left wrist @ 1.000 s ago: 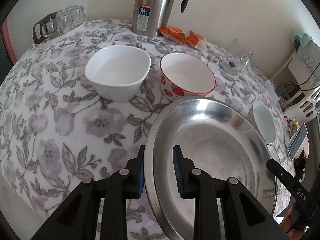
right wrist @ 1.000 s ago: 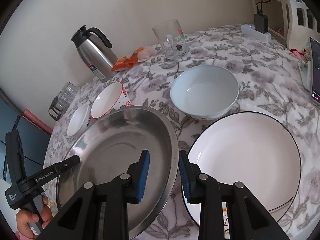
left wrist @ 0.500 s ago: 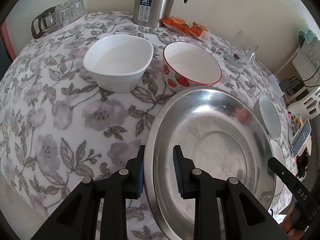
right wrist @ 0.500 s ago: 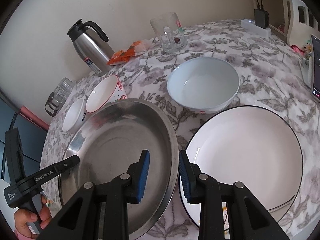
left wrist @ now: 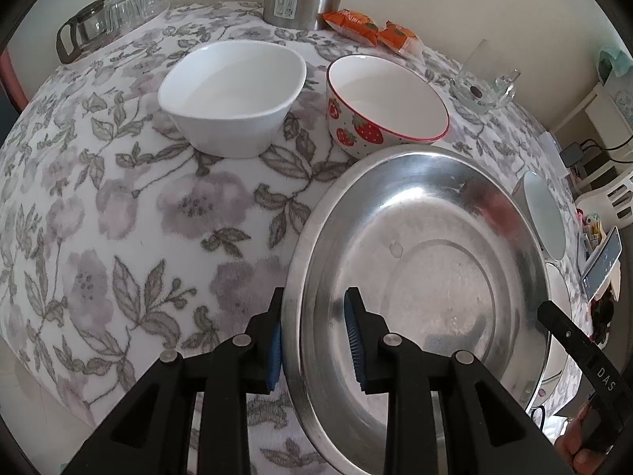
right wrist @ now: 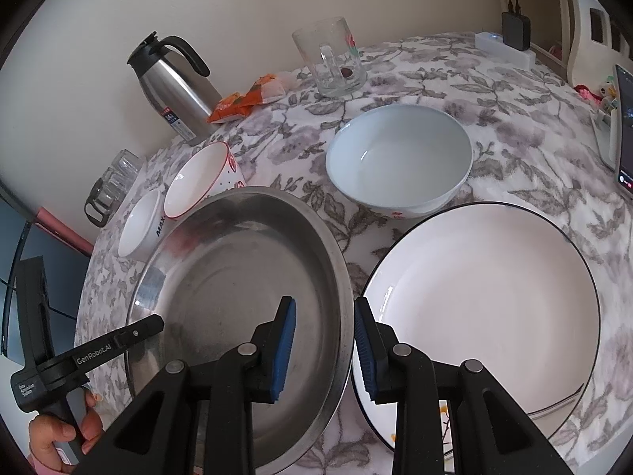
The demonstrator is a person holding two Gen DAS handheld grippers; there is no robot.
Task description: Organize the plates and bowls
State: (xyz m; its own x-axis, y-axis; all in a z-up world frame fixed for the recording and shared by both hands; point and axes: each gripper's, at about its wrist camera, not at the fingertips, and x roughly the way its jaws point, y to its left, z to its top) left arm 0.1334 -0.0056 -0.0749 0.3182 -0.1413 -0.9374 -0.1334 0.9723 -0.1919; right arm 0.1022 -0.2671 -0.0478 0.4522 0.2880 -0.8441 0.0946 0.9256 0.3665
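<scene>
A large steel plate [left wrist: 419, 261] is held by both grippers, one on each side of its rim. My left gripper [left wrist: 316, 340] straddles its left rim; my right gripper [right wrist: 322, 350] straddles its right rim [right wrist: 340, 277]. A gap shows between pads and rim on both, so the grip is not certain. A white square bowl [left wrist: 233, 95] and a strawberry bowl [left wrist: 387, 103] stand behind the plate. A pale blue bowl [right wrist: 399, 158] and a white black-rimmed plate [right wrist: 482, 304] lie to the right.
A steel thermos [right wrist: 174, 87], orange snack packets [left wrist: 368, 27], a glass mug [right wrist: 332, 59] and a glass jug with cups [left wrist: 107, 19] stand along the back of the flowered tablecloth [left wrist: 118, 217]. A phone [right wrist: 623, 122] stands at the right edge.
The steel plate and both grippers have shifted forward toward the bowls; the plate rim now sits close to the strawberry bowl. Both grips look unchanged.
</scene>
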